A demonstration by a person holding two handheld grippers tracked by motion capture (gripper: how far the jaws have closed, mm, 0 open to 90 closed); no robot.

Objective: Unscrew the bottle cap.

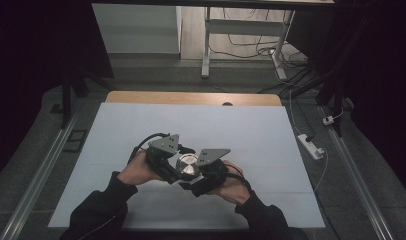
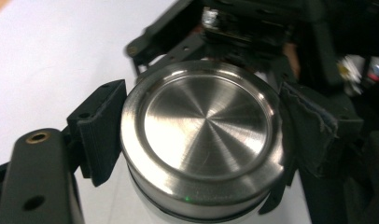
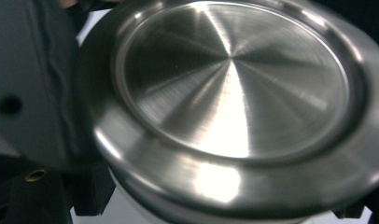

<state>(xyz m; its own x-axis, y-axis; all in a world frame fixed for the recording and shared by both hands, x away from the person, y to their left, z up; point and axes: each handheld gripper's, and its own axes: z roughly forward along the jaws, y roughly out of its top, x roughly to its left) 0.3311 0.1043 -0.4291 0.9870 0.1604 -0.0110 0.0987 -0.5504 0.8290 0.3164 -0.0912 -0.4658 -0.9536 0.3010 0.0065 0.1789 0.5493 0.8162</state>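
Steel lid sits on a white container, near-centre of the white table, between both grippers. Left gripper: jaws closed on the lid's rim, pads pressing either side. Right gripper: jaws closed tight around the container just under the lid, from the right.

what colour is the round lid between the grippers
Silver brushed steel lid with a radial sheen, clearest in the left gripper view.
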